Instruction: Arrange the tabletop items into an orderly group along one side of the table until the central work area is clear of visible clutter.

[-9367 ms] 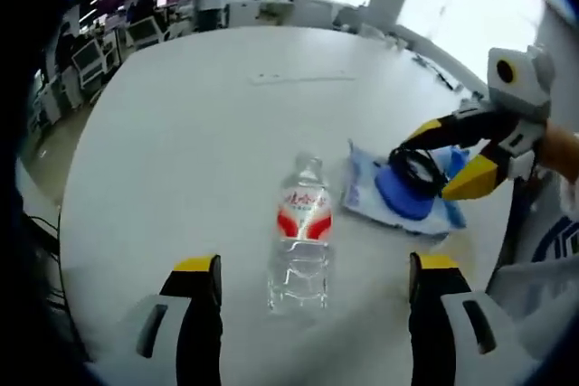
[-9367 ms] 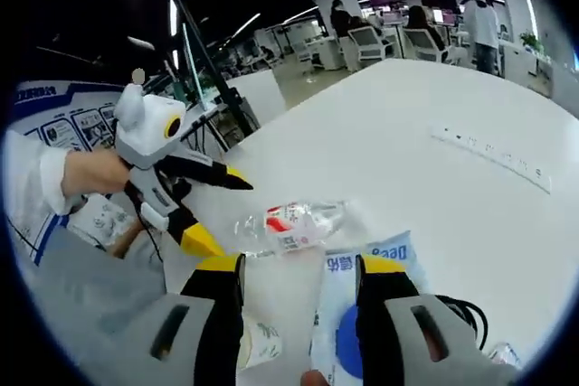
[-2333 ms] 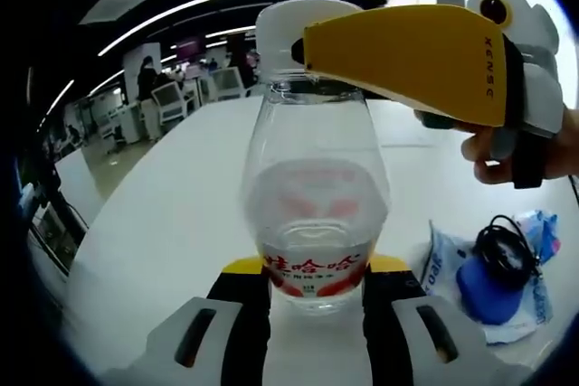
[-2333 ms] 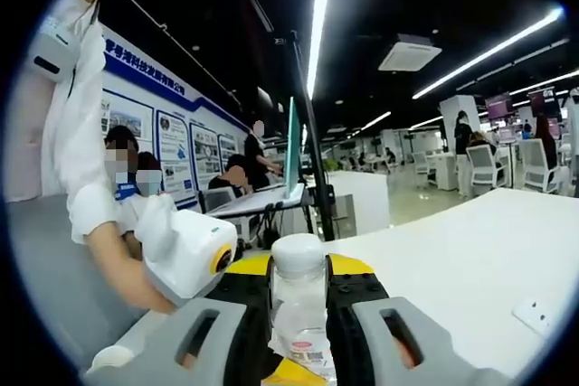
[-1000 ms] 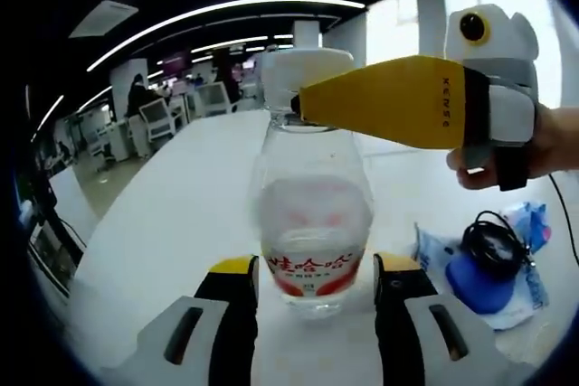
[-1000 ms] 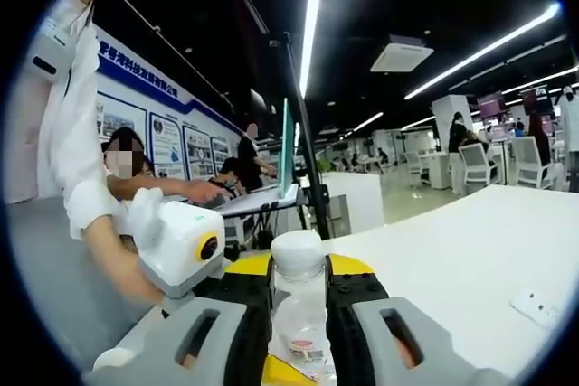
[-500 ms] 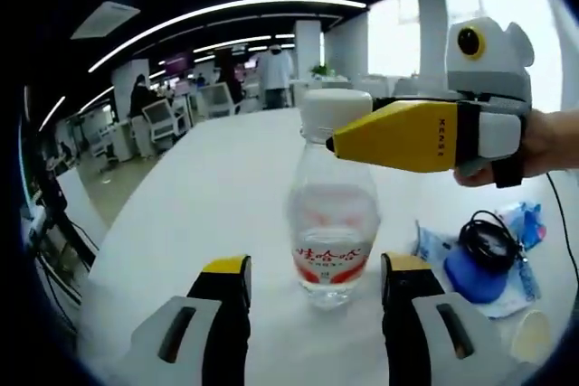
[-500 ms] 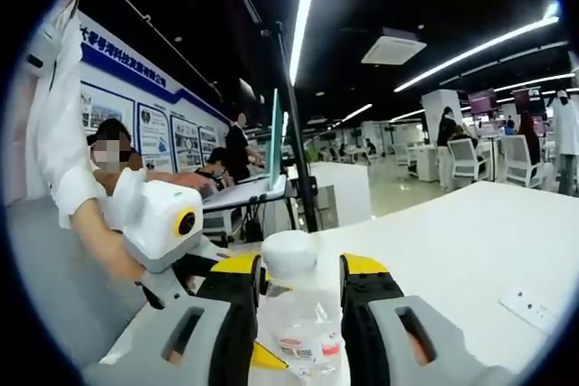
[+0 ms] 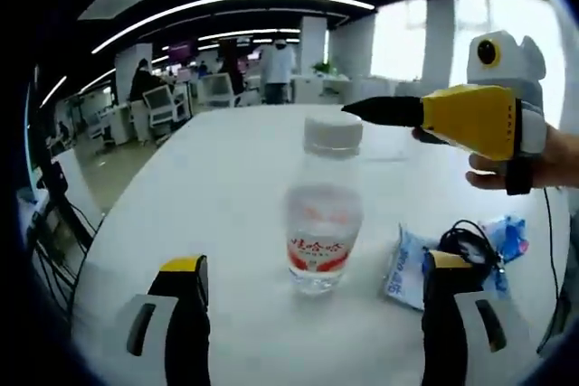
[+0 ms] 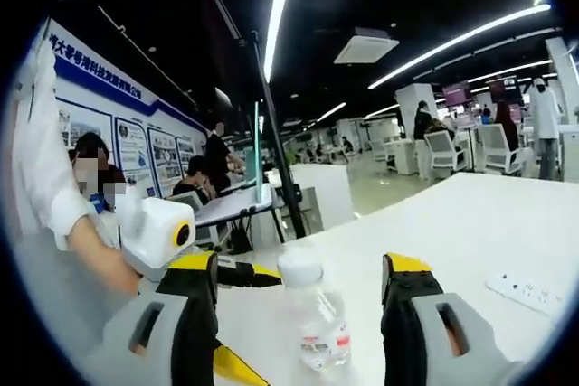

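bottle (image 9: 323, 214): upright on table (image 9: 208, 196), untouched, packet (image 9: 452, 259) beside it
left gripper (image 9: 312, 282): we see jaws spread, empty
right gripper (image 10: 298, 282): released, jaws wide around cap
step: bottle set; we'd shift packet next

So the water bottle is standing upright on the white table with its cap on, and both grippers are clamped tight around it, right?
Not quite. The water bottle does stand upright on the white table with its cap on, but neither gripper grips it. The left gripper view shows the left gripper open, jaws wide of the bottle; the right gripper is open too.
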`<state>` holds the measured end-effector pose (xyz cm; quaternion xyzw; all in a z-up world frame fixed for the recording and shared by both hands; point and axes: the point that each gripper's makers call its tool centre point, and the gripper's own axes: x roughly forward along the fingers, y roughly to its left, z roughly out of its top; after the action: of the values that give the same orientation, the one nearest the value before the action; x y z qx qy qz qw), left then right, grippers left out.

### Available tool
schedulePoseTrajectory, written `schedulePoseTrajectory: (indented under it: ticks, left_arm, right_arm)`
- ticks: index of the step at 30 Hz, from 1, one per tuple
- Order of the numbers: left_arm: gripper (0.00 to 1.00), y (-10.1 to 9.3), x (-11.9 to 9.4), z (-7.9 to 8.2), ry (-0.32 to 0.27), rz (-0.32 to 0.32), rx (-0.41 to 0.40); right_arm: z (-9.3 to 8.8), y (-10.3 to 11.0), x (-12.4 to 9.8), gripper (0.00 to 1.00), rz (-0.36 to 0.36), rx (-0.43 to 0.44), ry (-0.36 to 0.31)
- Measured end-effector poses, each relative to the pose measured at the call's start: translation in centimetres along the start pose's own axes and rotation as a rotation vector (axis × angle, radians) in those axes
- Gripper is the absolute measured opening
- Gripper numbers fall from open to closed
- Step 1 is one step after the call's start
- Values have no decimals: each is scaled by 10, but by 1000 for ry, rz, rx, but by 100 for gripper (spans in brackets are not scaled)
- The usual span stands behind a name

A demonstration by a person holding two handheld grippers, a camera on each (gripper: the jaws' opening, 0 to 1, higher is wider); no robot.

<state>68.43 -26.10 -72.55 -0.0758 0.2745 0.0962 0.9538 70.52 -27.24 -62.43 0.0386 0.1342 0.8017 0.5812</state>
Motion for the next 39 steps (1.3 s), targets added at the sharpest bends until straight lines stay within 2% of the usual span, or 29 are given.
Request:
schedulePoseTrajectory:
  ticks: [2,7,16,19,32,39]
  left_arm:
    - [97,-4,-5,1,0,-11,8]
    - [97,-10,-18,11,-5,-31,32]
    - [97,-13,-37,19,-14,-55,48]
    - [96,-18,-42,23,-17,-80,61]
    - [93,-27,-47,27,-19,-138,98]
    - [92,-31,-43,28,-20,-173,99]
  right_arm:
    - [1,1,-5,78,-5,8,-3]
    - [8,19,-16,77,-18,0,0]
    - [22,37,-43,77,-78,5,-28]
    - [24,41,-51,77,-98,11,-36]
    - [29,50,-77,76,-188,29,-65]
    - [32,45,-87,75,-263,34,-71]
